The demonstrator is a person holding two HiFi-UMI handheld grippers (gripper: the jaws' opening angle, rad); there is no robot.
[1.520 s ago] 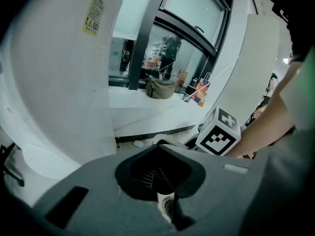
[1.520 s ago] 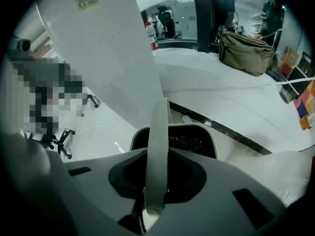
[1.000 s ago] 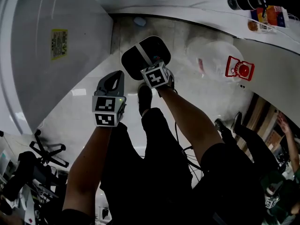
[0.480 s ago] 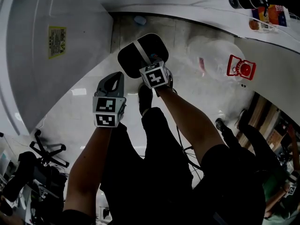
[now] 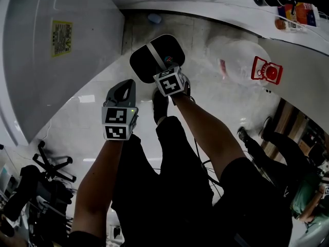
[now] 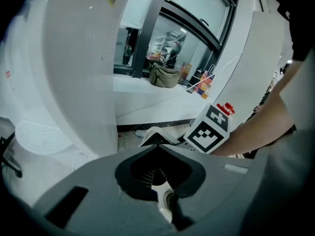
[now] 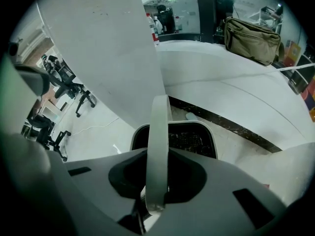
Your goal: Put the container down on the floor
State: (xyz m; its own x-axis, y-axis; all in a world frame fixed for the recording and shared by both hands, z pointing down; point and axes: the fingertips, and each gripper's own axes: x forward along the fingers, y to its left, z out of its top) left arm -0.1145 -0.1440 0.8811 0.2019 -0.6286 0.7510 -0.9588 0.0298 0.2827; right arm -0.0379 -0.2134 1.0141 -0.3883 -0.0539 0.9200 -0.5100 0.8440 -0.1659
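A black container point(image 5: 168, 49) with a pale grey strap handle point(image 5: 153, 53) hangs above the tiled floor point(image 5: 139, 35), ahead of the person's shoe point(image 5: 159, 104). My right gripper point(image 5: 165, 68) is shut on that handle. In the right gripper view the handle point(image 7: 158, 141) runs up between the jaws of the right gripper point(image 7: 156, 193), and the container's dark open top point(image 7: 189, 137) lies just beyond. My left gripper point(image 5: 122, 89) hangs to the left and nearer, shut with nothing in it. In its own view the left gripper point(image 6: 158, 168) points toward the container point(image 6: 151, 135).
A large grey panel with a yellow label point(image 5: 60, 37) stands at the left. A clear plastic jug point(image 5: 237, 60) and a red tag point(image 5: 266, 72) lie at the right. An office chair base point(image 5: 51, 166) is at lower left. Another person's legs point(image 5: 280, 148) are at right.
The container and right gripper have drifted slightly farther away, still gripped. The left gripper has hardly moved. The person at the right edge has shifted.
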